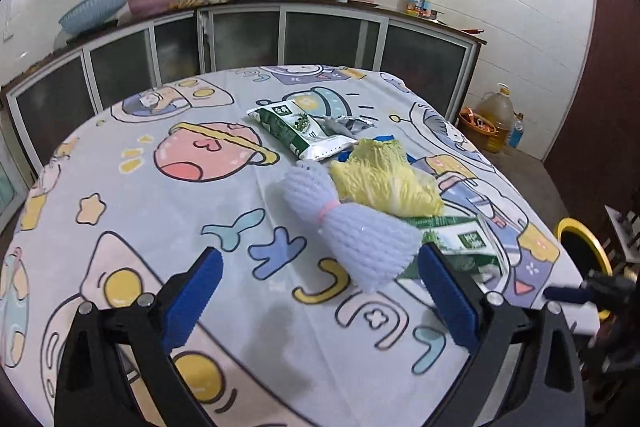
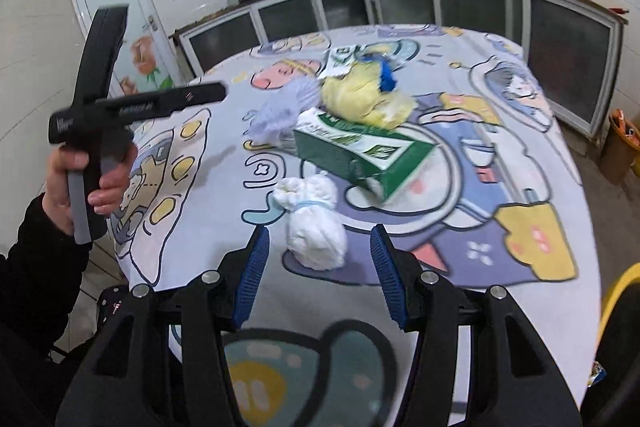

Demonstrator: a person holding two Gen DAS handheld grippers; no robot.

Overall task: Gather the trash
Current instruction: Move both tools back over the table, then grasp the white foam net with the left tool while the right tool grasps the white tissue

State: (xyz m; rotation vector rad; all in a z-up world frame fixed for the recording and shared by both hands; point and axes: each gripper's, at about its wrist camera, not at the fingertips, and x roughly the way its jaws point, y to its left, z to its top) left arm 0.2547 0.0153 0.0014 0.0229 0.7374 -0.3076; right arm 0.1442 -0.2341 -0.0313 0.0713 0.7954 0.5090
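You are hovering both tongs released and empty: the left gripper (image 1: 320, 291) has the foam net (image 1: 352, 227) just ahead, toward its right finger, and the right gripper (image 2: 318, 269) is lining up on the white wad (image 2: 314, 223) between its fingers. Nothing looks collected yet; the cabbage (image 1: 384, 183), carton (image 2: 360, 151) and packet (image 1: 296, 131) are lying farther ahead, while the yellow bin (image 1: 584, 247) is waiting off to the right.

The green carton (image 1: 460, 243) is half tucked behind the purple foam net (image 1: 352, 227) and the left gripper's finger in the left wrist view. Printing on the green-white packet (image 1: 300, 131) is too small to read. The yellow bin (image 1: 584, 247) gets cut off at the right edge. The blue scrap (image 2: 386, 75) beyond the cabbage (image 2: 364, 99) is just blur.
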